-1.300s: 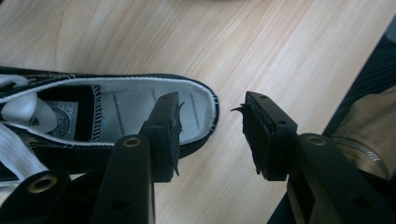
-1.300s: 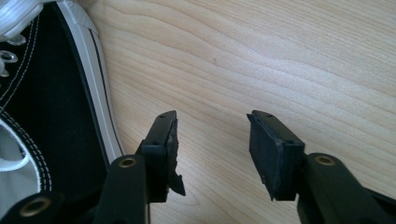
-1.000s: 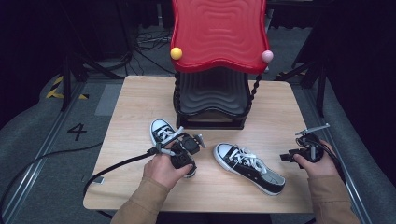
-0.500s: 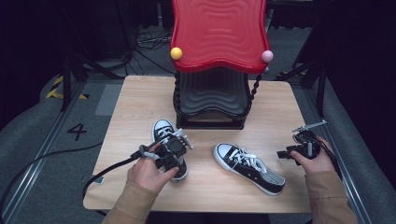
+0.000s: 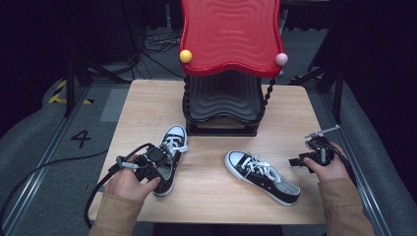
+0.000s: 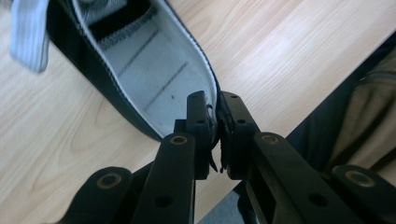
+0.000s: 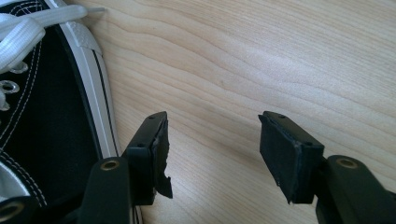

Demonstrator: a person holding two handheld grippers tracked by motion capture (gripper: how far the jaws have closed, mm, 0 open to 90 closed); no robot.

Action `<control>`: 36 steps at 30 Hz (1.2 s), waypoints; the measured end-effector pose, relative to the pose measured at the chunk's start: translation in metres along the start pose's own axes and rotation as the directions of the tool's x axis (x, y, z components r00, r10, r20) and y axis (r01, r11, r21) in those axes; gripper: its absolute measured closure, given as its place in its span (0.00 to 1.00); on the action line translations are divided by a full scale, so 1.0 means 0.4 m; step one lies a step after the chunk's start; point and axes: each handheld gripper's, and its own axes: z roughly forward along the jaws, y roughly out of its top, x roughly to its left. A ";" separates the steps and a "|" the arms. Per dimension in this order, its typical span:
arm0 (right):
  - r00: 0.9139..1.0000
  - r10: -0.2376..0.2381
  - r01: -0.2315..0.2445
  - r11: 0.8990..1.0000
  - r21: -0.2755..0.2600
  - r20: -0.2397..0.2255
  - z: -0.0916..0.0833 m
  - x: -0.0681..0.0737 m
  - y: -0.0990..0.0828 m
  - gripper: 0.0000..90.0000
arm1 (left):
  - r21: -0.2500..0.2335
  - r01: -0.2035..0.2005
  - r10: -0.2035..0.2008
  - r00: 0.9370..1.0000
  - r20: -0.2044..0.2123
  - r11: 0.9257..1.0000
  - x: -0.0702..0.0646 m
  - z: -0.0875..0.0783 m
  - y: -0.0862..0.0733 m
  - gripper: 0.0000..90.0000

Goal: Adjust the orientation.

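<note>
A wooden table [image 5: 216, 196] stands on a grey floor, with dark surroundings and cables behind it. Its landmark is the rack [image 5: 223, 105], a black wavy stand under a red top, set at the far middle of the table.

Nearest the person, in front of the rack and to its left, the left gripper [image 6: 217, 122] has just been closing its jaws, and they now pinch the heel rim of the left shoe [image 5: 169, 157]; the left gripper view shows the rim's thin wall squeezed between the two pads. That shoe, a black sneaker with white laces, lies with its toe pointing at the rack's left foot.

In front of the rack and to its right, the right shoe [image 5: 263, 176] lies flat, toe turned toward the rack, heel away to the right. Farther right of it, near the table's edge, the right gripper [image 7: 212, 154] has been widening its jaws; they stand apart over bare wood with nothing between them, the right shoe's side just beside one jaw.
</note>
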 end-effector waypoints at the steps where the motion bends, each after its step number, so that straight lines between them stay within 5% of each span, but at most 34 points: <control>1: 1.000 0.003 -0.003 1.000 0.001 -0.001 0.001 0.000 0.000 0.48 | 0.001 0.006 -0.006 1.000 0.003 1.000 0.000 0.000 -0.001 0.93; 4: 1.000 0.003 -0.003 1.000 0.003 -0.005 0.003 -0.001 0.000 0.48 | 0.001 0.003 -0.003 1.000 -0.008 1.000 -0.007 0.002 0.002 0.92; 7: 1.000 0.010 -0.010 1.000 0.002 -0.006 0.002 -0.002 -0.001 0.48 | -0.046 0.000 -0.001 1.000 -0.021 0.999 -0.013 0.003 0.001 0.77; 8: 1.000 0.011 -0.011 1.000 -0.004 -0.004 0.000 -0.004 -0.002 0.47 | -0.096 -0.008 0.003 0.999 -0.048 0.995 -0.020 0.005 0.001 0.76; 11: 1.000 0.013 -0.013 1.000 -0.006 -0.003 -0.001 -0.004 -0.003 0.47 | -0.140 0.001 -0.007 0.999 -0.047 0.990 -0.025 0.007 0.005 0.78; 15: 1.000 0.016 -0.016 1.000 0.001 -0.005 0.004 -0.003 -0.006 0.47 | -0.177 0.040 -0.063 0.990 -0.129 0.983 -0.022 0.023 0.014 0.77; 17: 1.000 0.014 -0.014 1.000 0.006 -0.004 0.006 -0.003 -0.008 0.47 | -0.226 0.068 -0.086 0.994 -0.070 0.972 -0.008 0.033 0.016 0.81; 18: 1.000 0.015 -0.015 1.000 0.006 -0.005 0.006 -0.004 -0.011 0.47 | -0.256 0.109 -0.109 0.994 0.013 0.961 0.006 0.042 0.022 0.84; 19: 1.000 0.015 -0.015 1.000 0.006 -0.005 0.006 -0.004 -0.011 0.47 | -0.256 0.109 -0.109 0.994 0.013 0.961 0.006 0.042 0.022 0.85; 22: 1.000 0.024 -0.024 1.000 0.009 -0.002 0.006 -0.006 -0.019 0.47 | -0.296 0.155 -0.151 0.988 0.036 0.942 0.016 0.037 0.030 0.85; 25: 1.000 0.030 -0.030 0.999 0.016 -0.002 0.006 -0.008 -0.024 0.47 | -0.294 0.176 -0.174 0.984 0.033 0.939 0.012 0.036 0.033 0.84; 28: 1.000 0.031 -0.031 0.999 0.010 0.000 0.001 -0.010 -0.031 0.47 | -0.327 0.236 -0.255 0.967 -0.016 0.915 -0.003 0.033 0.024 0.81; 30: 0.999 0.038 -0.038 0.999 0.006 0.001 -0.003 -0.015 -0.035 0.47 | -0.305 0.248 -0.271 0.962 -0.036 0.919 -0.008 0.029 0.029 0.81; 36: 0.999 0.045 -0.045 0.999 0.012 0.000 0.000 -0.020 -0.045 0.47 | -0.286 0.284 -0.308 0.950 -0.043 0.915 -0.004 0.023 0.027 0.78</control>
